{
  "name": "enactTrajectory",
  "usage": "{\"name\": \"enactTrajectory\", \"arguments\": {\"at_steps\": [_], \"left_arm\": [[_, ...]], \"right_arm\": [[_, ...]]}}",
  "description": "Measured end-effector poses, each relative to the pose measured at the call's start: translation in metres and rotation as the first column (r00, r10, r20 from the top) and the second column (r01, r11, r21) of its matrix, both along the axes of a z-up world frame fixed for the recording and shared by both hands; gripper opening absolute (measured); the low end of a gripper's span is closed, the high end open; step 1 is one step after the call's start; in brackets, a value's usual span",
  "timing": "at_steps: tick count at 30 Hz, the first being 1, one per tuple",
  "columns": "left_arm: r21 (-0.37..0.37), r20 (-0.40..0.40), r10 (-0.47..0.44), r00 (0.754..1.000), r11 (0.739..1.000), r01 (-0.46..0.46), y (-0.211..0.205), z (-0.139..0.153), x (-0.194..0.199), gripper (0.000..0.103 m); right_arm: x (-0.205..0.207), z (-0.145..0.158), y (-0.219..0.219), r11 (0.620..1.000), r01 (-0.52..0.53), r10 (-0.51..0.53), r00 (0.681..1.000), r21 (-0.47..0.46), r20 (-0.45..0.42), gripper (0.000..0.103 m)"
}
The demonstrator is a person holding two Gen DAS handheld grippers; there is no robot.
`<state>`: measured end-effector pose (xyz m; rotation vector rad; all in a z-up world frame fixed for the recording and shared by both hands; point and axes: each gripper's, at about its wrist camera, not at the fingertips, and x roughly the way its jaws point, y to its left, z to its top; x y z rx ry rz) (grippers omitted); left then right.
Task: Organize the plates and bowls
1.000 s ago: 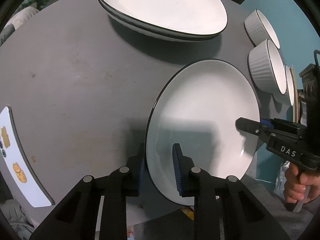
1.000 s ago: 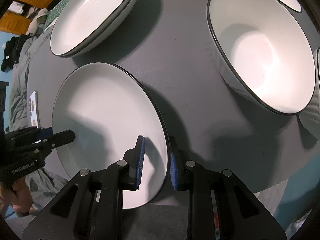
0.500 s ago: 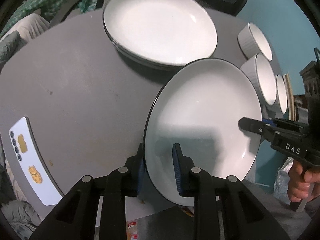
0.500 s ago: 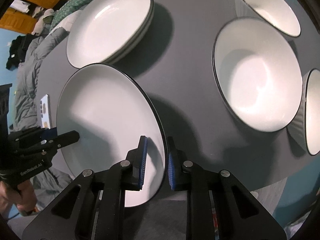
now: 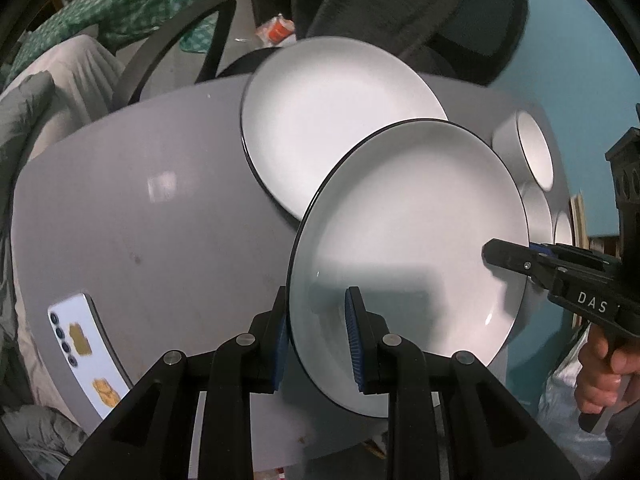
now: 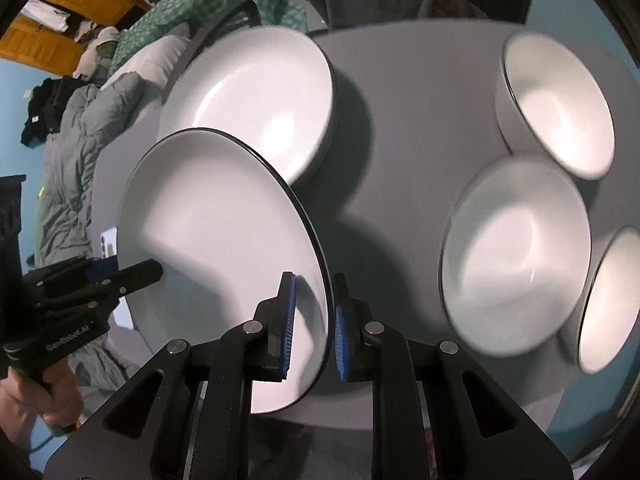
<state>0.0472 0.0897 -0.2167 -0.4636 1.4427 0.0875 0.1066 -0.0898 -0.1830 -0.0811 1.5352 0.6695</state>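
A white plate with a black rim (image 5: 408,240) hangs tilted above the grey round table (image 5: 140,220), held from both sides. My left gripper (image 5: 316,304) is shut on its near left rim. In the right wrist view, my right gripper (image 6: 314,292) is shut on the opposite rim of the same plate (image 6: 216,232). Each gripper also shows in the other's view: the right gripper (image 5: 496,256) and the left gripper (image 6: 148,270). Behind the held plate sits a stack of matching plates (image 5: 340,120) (image 6: 256,96), partly covered by it.
Three white bowls stand at the table's right side: a far bowl (image 6: 556,108), a middle bowl (image 6: 516,256) and a near bowl (image 6: 608,300). A phone (image 5: 86,352) lies near the table's left edge. A dark office chair (image 5: 400,8) stands behind the table.
Both grippers have risen with the plate and carried it toward the stack. The plate has left the table top, and its far rim now overlaps the stack in view.
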Motion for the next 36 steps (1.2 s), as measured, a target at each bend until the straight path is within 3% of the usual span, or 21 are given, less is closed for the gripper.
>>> {"name": "enactTrajectory", "arguments": {"at_steps": [8, 17, 22, 36], "left_arm": [[0.04, 0.012, 0.012, 1.0, 0.999, -0.013, 0.028, 0.0, 0.036, 0.025], [0.076, -0.032, 0.018, 0.999, 0.997, -0.016, 0.049, -0.02, 0.076, 0.025], [0.081, -0.075, 0.021, 0.997, 0.997, -0.015, 0.055, -0.032, 0.085, 0.025], [0.097, -0.086, 0.0, 0.996, 0.995, 0.009, 0.056, -0.033, 0.093, 0.027]], "right_arm": [[0.036, -0.002, 0.029, 1.0, -0.008, 0.008, 1.0, 0.011, 0.01, 0.017], [0.067, -0.015, 0.05, 1.0, -0.016, 0.016, 1.0, 0.007, -0.021, 0.017], [0.08, -0.021, 0.056, 0.999, -0.032, 0.032, 0.999, -0.012, -0.033, 0.017], [0.092, -0.025, 0.066, 0.998, -0.05, 0.047, 0.997, -0.044, -0.065, 0.022]]}}
